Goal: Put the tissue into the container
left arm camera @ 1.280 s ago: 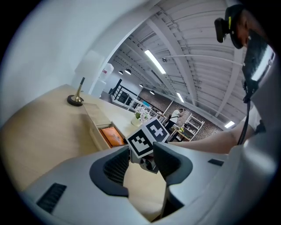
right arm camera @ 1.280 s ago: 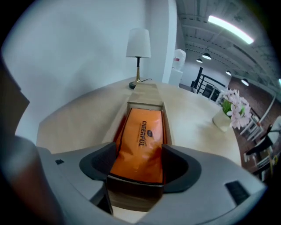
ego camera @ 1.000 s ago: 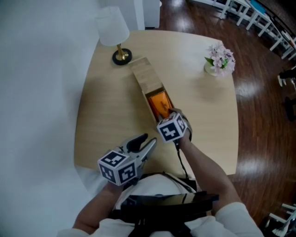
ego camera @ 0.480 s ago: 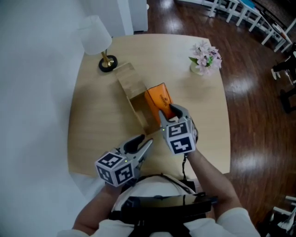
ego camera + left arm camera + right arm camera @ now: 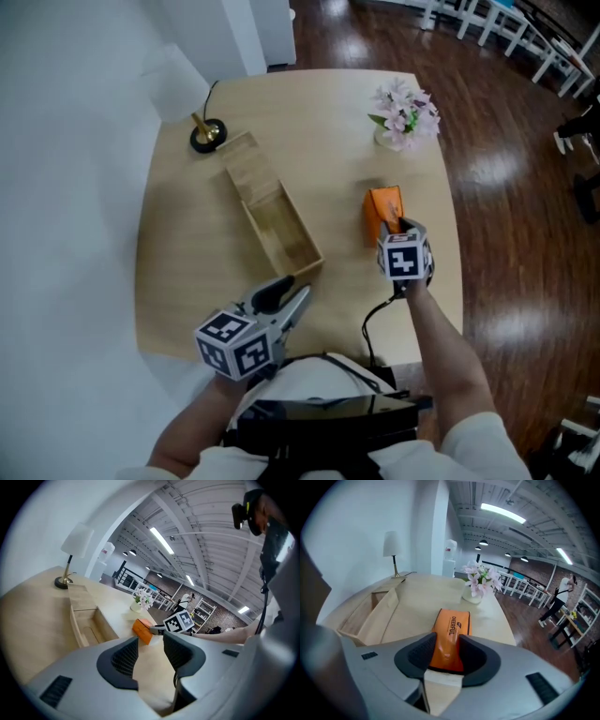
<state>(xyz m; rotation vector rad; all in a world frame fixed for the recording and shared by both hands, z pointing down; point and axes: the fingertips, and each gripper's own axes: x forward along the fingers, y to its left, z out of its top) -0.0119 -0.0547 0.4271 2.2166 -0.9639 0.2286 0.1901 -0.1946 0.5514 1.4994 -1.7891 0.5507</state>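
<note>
The orange tissue pack [image 5: 382, 212] lies low over the table's right side, its near end between my right gripper's [image 5: 395, 229] pads, which press on it. In the right gripper view the pack [image 5: 451, 632] is squeezed narrow between the dark pads. The long wooden container [image 5: 281, 236] lies slantwise at the table's middle, its open near half empty, its far half under a sliding lid. It stands well left of the pack. My left gripper [image 5: 289, 292] hovers open at the front edge with nothing between its jaws [image 5: 147, 653].
A lamp's black base [image 5: 207, 134] stands at the back left, just beyond the container. A vase of pink flowers [image 5: 401, 112] is at the back right, beyond the pack. The table's right edge [image 5: 456, 234] runs close to my right gripper, with dark wooden floor beyond.
My right gripper lifted the orange pack out of the container's open end and carried it to the right side of the table. The left gripper stayed in place.
</note>
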